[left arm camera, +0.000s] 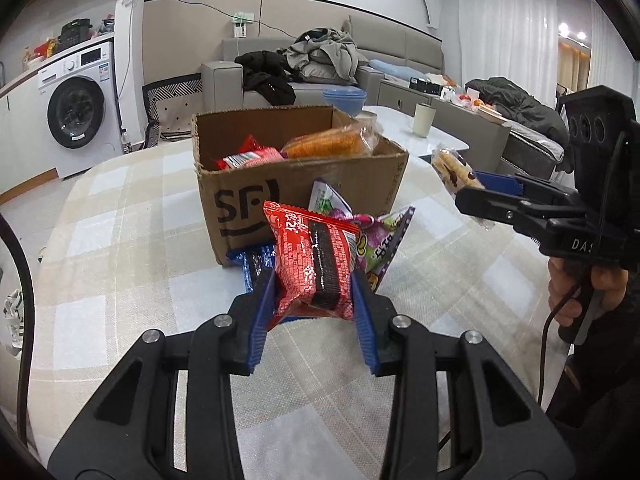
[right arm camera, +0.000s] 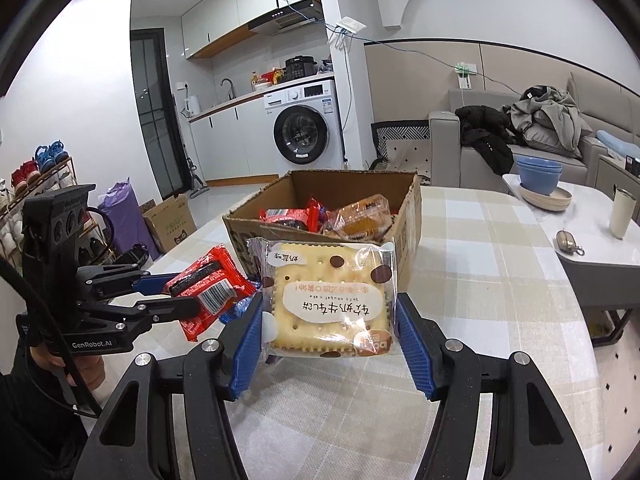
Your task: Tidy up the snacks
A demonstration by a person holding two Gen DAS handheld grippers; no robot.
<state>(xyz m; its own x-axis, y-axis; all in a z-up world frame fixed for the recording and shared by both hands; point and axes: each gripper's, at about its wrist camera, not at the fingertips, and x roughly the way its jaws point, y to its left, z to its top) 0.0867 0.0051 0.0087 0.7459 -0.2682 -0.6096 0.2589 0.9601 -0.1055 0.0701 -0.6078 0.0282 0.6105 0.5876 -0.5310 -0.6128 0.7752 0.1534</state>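
- Grippers first: the left gripper (left arm camera: 314,296) is clamped on a red snack packet (left arm camera: 310,260), lifted off the checked tablecloth (left arm camera: 120,264); the right gripper (right arm camera: 330,320) is clamped on a clear-wrapped cracker packet (right arm camera: 328,300), also held above the table.
- Beneath and behind the red packet, a blue packet (left arm camera: 252,266) and a purple packet (left arm camera: 382,240) lie on the cloth against the box's near wall.
- Cardboard box (left arm camera: 248,196), open-topped, stands toward the table's far edge and holds a red packet (left arm camera: 250,158) and an orange-wrapped cake (left arm camera: 328,142).
- Beyond the table's far corner, stacked blue bowls (right arm camera: 538,172) and a pale cup (right arm camera: 622,214) sit on a white side table (right arm camera: 592,248).
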